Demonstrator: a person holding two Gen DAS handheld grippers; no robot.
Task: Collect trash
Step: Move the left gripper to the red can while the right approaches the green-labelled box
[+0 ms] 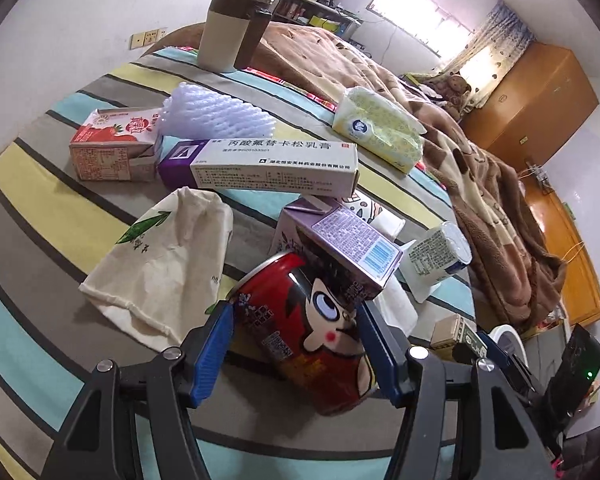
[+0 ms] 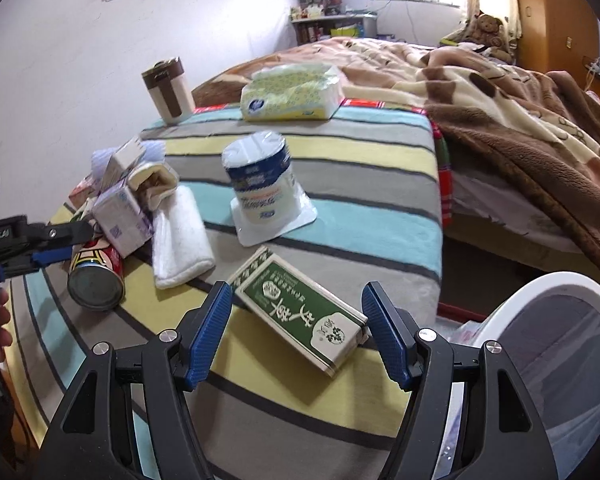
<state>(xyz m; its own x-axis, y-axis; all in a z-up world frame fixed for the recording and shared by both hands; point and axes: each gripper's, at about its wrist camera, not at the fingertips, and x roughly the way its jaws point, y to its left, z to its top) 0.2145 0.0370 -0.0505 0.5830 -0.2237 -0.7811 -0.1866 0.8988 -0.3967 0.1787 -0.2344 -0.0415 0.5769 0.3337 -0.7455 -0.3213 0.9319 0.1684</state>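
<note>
The red cartoon-printed metal can (image 1: pixel 300 328) lies between the left gripper's (image 1: pixel 296 350) parted jaws, the green-and-cream cardboard box (image 2: pixel 300 312) between the right gripper's (image 2: pixel 296 332) parted jaws.

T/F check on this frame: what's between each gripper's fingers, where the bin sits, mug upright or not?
1. The red can lies on its side between the left gripper fingers. True.
2. The right gripper straddles the yoghurt cup. False: it straddles the green box; the cup stands further back.
3. The white bin stands off the bed's corner. True.
4. The brown mug is tipped over. False: it stands upright.
</note>
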